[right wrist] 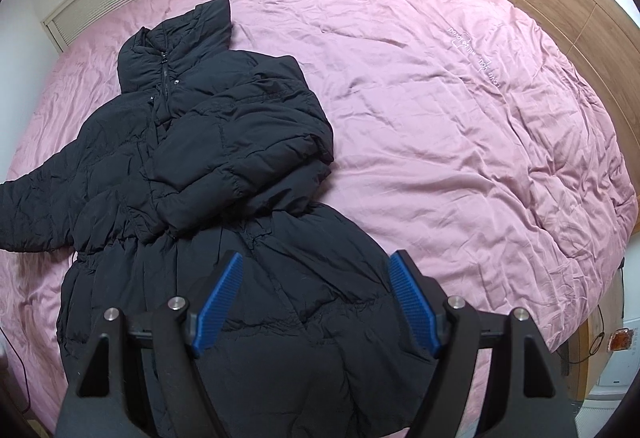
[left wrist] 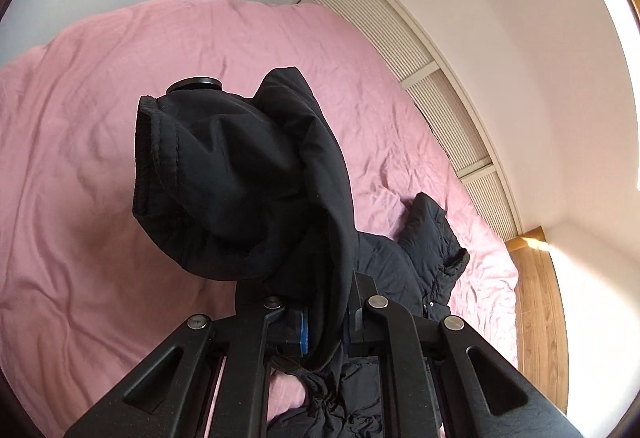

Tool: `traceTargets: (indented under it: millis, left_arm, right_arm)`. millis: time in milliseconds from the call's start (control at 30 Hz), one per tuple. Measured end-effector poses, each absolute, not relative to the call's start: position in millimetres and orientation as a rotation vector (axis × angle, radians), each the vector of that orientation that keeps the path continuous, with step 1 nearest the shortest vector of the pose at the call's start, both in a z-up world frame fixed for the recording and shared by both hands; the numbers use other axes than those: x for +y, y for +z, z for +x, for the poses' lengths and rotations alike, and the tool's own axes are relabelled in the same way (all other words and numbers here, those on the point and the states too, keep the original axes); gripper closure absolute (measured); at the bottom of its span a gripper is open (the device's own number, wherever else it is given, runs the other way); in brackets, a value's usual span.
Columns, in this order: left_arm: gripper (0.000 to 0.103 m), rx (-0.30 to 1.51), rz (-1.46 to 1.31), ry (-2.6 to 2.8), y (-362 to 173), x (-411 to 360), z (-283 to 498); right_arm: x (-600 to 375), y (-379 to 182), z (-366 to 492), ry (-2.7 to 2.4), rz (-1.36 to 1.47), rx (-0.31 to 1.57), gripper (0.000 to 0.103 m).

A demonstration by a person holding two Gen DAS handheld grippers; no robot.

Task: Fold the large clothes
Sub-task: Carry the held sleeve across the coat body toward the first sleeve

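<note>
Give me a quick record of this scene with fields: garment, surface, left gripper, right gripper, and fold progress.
garment: black quilted puffer coat, zipped, collar toward the louvred panels
surface: wrinkled pink duvet cover on a bed
left gripper: left gripper shut on the coat's black cuffed sleeve, lifted off the bed
right gripper: right gripper open above the coat's lower half, holding nothing
fold progress: one sleeve already lies across the chest; body not yet folded

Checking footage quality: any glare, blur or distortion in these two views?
Left wrist view: sharp, but the window glares white, and the fisheye bows the slatted doors. Right wrist view: even, soft light, the black coat in focus, dark vignette in the corners.
</note>
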State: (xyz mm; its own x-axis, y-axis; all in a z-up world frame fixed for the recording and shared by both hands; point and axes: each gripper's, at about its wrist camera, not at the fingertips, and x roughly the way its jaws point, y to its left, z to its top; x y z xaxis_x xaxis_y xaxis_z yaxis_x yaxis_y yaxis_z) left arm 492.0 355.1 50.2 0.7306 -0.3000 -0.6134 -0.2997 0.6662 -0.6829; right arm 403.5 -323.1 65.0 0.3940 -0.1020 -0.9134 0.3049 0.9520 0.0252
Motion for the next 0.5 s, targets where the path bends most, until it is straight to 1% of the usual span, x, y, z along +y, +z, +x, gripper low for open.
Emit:
traceTargets:
  millis: [267,500]
  left_arm:
    - [0.093,0.782,-0.733,-0.119,95,265,503]
    - [0.093,0.816,-0.649,-0.283,102,165,519]
  right_arm:
    - [-365,42,396,-0.261,0.264,1.123,0.028]
    - [-412,39,389,-0.301,0.292,1.113,0.028]
